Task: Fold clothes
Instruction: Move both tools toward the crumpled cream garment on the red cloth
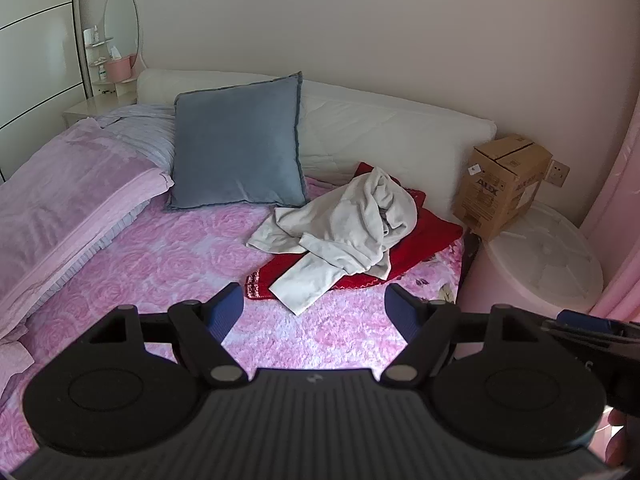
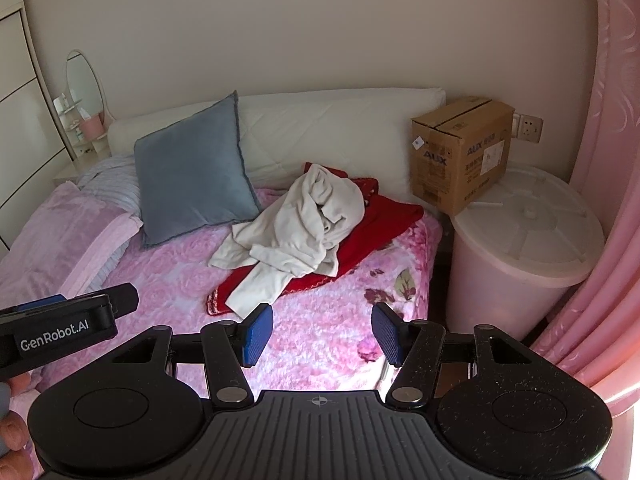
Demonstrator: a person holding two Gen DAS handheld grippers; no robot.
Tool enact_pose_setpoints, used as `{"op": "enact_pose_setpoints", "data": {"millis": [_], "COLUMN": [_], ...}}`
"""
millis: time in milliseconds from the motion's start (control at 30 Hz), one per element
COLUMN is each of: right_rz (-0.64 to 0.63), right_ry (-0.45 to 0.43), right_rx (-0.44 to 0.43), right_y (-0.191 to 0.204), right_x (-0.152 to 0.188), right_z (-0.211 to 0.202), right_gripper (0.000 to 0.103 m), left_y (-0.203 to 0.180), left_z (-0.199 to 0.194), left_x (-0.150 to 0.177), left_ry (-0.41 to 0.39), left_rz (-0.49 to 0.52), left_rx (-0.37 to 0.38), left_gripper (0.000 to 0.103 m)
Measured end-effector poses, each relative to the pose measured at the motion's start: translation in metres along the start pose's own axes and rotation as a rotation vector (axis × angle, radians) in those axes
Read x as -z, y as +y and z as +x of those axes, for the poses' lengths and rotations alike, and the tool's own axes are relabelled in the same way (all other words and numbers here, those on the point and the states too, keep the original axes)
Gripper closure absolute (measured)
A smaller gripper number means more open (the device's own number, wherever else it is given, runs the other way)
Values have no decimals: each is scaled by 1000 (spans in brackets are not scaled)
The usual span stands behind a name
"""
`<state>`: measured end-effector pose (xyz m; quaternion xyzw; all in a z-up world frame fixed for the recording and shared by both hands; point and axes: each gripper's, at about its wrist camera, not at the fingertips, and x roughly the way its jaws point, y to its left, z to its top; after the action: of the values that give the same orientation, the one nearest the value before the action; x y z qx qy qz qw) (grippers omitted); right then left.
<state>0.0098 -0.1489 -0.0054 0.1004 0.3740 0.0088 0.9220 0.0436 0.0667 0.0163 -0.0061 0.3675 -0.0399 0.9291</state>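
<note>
Bed (image 1: 168, 264) w/ red garment (image 1: 424, 236), cushion (image 1: 236, 144)

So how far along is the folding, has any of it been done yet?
Nothing looks folded yet. The white garment lies crumpled on top of the red garment on the pink bedspread. In hand: nothing; the left gripper and right gripper are both open and empty, short of the pile. Both pieces remain to fold.

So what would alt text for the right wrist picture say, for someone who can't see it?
A crumpled white garment lies on a red one on a pink bed, beyond the open, empty right gripper. A blue cushion leans on the headboard; a cardboard box sits on a bin.
</note>
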Motion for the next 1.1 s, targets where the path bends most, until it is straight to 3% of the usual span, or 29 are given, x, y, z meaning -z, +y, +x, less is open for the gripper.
{"op": "enact_pose_setpoints", "data": {"millis": [467,1100], "right_rz": [-28,-88], "right_ry": [-9,-31], "right_rx": [-14,-43], "right_y": [9,31], "right_x": [-4,-10], "right_z": [6,11], "right_gripper": [45,45], "left_y": [39,43], "left_z": [8,-3], "left_x": [3,21], "left_ry": [-23,-55], "left_rz": [-15,-81], "left_rx": [4,-52], "left_gripper": [28,28]}}
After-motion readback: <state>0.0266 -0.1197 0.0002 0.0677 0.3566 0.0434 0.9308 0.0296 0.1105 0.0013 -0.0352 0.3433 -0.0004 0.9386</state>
